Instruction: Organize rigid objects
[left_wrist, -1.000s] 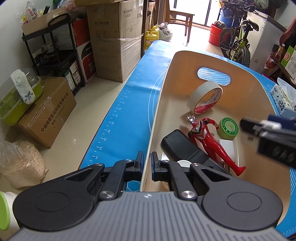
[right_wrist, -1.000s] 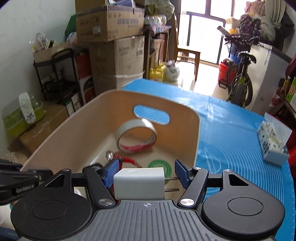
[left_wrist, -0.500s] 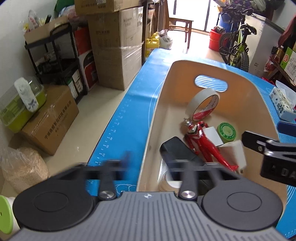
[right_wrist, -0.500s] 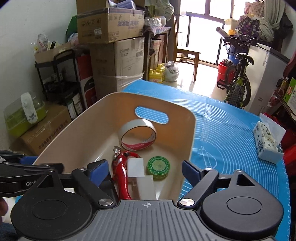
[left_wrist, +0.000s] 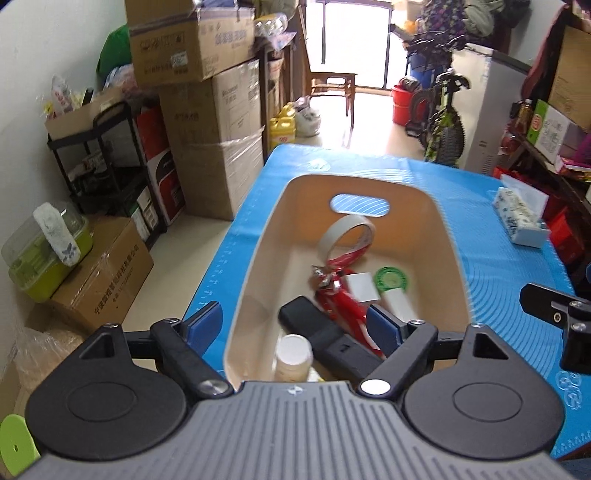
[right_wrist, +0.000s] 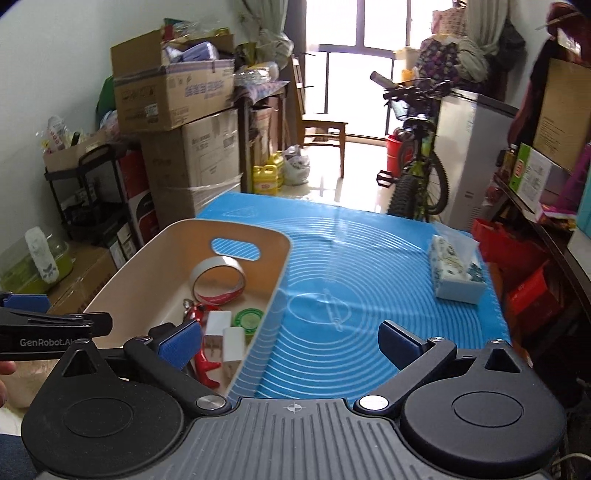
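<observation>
Beige plastic, the bin (left_wrist: 258, 258) sits on the blue mat (right_wrist: 351, 280) that covers the surface, and the task's things are all inside it: the tape roll (left_wrist: 347, 236) stands on edge near the handle slot, with the red figure (left_wrist: 340, 295), the green tin (left_wrist: 390, 277), two white adapters (right_wrist: 233, 339), a black block (left_wrist: 314, 325) and a white-capped bottle (left_wrist: 293, 354) nearer you. Nothing rigid lies loose on the mat; only the tissue pack (right_wrist: 456, 271) is out there, well apart from the bin.

Your left gripper (left_wrist: 291, 325) hangs over the bin's near end and your right gripper (right_wrist: 288, 343) over its right rim. Both sets of jaws have just been opening; they stand wide apart with nothing between them.

You look to be pulling clear after a drop. Lift straight up and away so no finger catches the rim or knocks the tape over. Then check the mat for anything left before you call it done.

Readable writing: "GenRobot.AI" on the left gripper's arm in the right view. The carton print at the wall is too blurred to read.
</observation>
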